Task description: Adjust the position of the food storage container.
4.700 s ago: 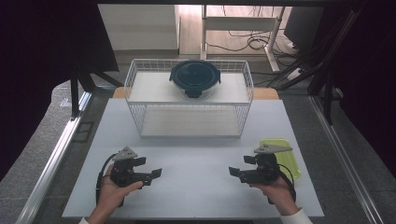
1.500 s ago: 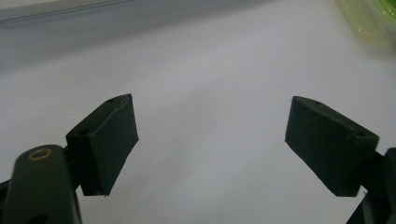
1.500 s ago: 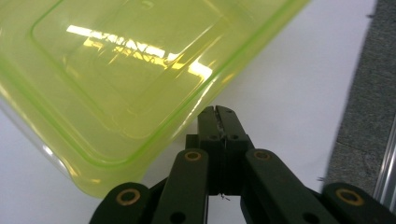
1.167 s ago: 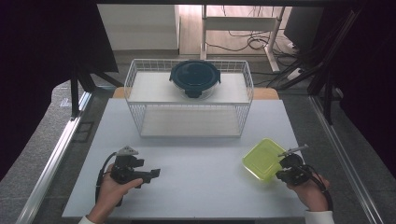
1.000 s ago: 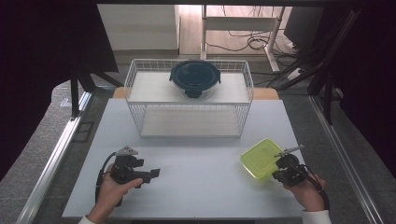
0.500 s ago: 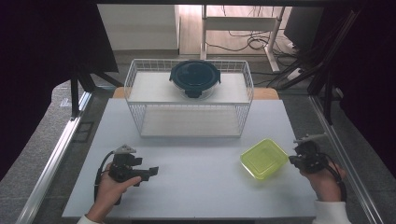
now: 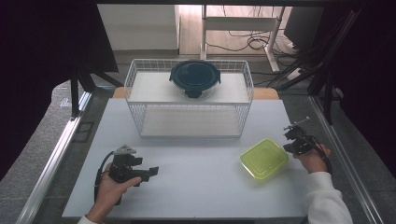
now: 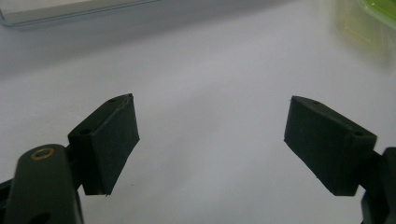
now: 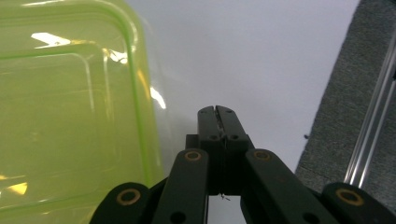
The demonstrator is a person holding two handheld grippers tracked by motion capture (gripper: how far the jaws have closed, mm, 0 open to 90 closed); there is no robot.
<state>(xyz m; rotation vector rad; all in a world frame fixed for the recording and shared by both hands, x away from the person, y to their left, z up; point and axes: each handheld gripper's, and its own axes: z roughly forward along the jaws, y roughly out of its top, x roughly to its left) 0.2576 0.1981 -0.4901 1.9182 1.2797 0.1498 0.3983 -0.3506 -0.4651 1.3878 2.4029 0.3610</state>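
In the high view, the green container [image 7: 264, 158] is lying on the desk [image 7: 196, 186] in front of the wire basket [image 7: 189, 100]; the right tool [image 7: 293, 140], clenched empty, is now sitting beside its right edge instead of behind it. In the left gripper view, the left tool [image 8: 210, 140] is resting released, jaws apart. In the right gripper view, the closed jaws are pointing alongside the container wall [image 9: 70, 116]; push level and low so it slides without tipping.

Lidded box [image 7: 264, 158] on the table [image 7: 201, 186], right of centre; behind it, a wire rack [image 7: 189, 98] bearing a bowl [image 7: 194, 78].
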